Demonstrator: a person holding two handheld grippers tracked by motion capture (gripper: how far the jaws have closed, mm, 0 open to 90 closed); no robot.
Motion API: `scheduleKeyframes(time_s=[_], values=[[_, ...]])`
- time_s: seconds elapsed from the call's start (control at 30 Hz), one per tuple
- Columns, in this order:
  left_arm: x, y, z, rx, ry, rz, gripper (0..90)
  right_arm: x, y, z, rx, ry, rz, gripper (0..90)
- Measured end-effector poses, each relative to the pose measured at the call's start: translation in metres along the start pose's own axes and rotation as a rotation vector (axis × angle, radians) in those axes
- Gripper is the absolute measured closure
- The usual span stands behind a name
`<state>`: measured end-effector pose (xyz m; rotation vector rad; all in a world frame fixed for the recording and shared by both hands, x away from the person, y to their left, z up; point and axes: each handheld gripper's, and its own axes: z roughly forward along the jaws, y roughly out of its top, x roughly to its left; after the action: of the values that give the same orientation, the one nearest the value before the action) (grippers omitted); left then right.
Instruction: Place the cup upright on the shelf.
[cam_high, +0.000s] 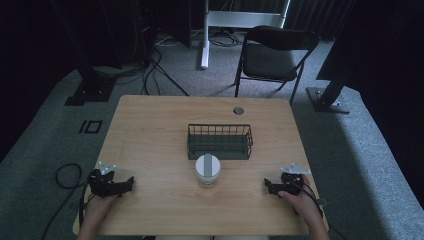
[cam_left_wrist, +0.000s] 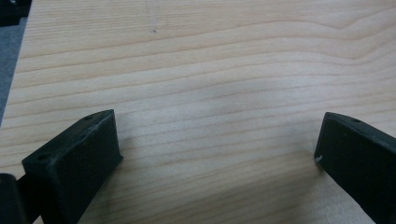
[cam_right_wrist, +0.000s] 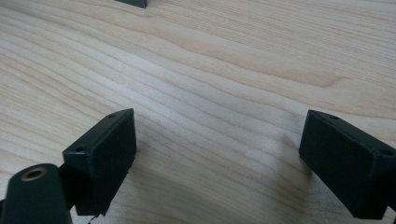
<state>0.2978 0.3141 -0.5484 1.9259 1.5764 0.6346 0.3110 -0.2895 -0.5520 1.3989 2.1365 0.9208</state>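
A white jar with a grey-striped lid (cam_high: 207, 169) stands near the middle of the wooden table (cam_high: 150, 125), just in front of a dark wire basket (cam_high: 219, 141). My left gripper (cam_high: 131, 183) rests low on the table at the front left, held by a hand, and points right toward the jar. At the front right my right gripper (cam_high: 266, 185) points left. In the left gripper view the left gripper (cam_left_wrist: 217, 140) is open over bare wood. The right gripper (cam_right_wrist: 219, 140) in its own view is open too, with nothing between its jaws.
A round grommet hole (cam_high: 238, 110) sits near the table's far edge. Behind the table stand a black folding chair (cam_high: 272, 55) and a white stand leg (cam_high: 204, 35). Cables (cam_high: 155, 70) lie on the grey carpet at the left.
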Motion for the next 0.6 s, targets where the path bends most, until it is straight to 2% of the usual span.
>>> scheduleKeyframes(time_s=[0.6], values=[[0.0006, -0.0004, -0.0001, -0.002, -0.004, 0.004, 0.1, -0.0002, 0.0000, 0.0000, -0.001, 0.012, -0.013, 10.9]])
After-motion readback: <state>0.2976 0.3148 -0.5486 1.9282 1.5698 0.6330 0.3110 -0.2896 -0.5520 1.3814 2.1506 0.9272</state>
